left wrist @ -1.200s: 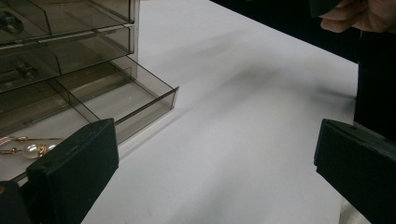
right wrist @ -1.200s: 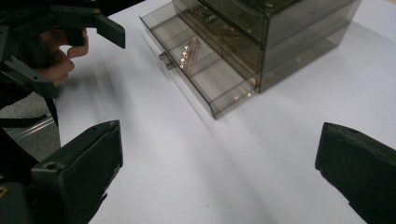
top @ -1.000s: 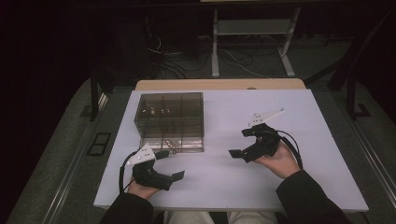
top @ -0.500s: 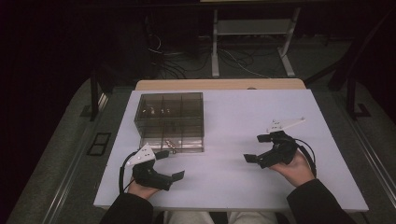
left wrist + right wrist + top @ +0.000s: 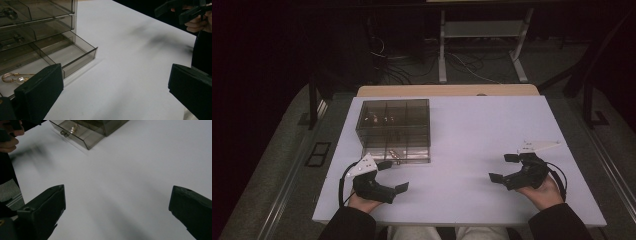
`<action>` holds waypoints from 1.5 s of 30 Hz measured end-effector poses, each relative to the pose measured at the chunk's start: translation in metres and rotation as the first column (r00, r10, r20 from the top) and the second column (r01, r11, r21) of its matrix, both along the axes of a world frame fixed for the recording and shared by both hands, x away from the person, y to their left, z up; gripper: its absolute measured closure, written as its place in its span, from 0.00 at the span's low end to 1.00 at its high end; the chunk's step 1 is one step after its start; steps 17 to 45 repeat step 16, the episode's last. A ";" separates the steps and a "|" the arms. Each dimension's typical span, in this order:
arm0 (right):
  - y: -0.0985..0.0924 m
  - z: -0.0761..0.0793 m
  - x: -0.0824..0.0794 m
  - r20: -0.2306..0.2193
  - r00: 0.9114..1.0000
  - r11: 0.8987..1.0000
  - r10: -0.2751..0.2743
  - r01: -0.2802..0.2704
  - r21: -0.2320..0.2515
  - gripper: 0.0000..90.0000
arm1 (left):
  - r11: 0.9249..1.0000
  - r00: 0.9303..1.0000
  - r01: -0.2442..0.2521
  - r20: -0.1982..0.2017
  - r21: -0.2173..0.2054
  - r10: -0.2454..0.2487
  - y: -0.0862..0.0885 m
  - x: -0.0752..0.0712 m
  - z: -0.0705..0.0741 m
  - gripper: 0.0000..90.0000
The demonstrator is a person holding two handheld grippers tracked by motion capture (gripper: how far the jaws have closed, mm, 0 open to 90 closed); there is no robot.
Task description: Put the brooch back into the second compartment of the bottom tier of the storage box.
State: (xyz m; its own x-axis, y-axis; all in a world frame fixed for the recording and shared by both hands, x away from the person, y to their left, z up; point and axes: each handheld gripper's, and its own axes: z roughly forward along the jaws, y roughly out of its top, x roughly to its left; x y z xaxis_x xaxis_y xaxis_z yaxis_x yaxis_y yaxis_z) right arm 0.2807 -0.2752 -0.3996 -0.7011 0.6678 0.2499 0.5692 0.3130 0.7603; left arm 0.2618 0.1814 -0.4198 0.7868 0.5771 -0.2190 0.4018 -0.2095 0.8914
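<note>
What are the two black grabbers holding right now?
Nothing. The left gripper is open beside the drawer box, and the right gripper is open over the bare white table.

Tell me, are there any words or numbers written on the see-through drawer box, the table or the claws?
None: no word, number or sign reads on the smoky drawer box, the white table, the left claw or the right claw.
</note>
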 end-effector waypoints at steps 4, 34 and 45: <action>-0.010 -0.007 -0.007 0.000 0.999 0.999 -0.032 0.032 0.009 0.00 | 1.000 1.000 -0.002 0.000 0.001 0.002 0.001 0.000 0.000 0.00; -0.029 -0.016 -0.022 -0.001 0.996 0.995 -0.094 0.094 0.038 0.00 | 1.000 1.000 -0.004 0.006 -0.004 0.004 0.003 0.001 0.001 0.00; -0.029 -0.016 -0.022 -0.001 0.996 0.995 -0.094 0.094 0.038 0.00 | 1.000 1.000 -0.004 0.006 -0.004 0.004 0.003 0.001 0.001 0.00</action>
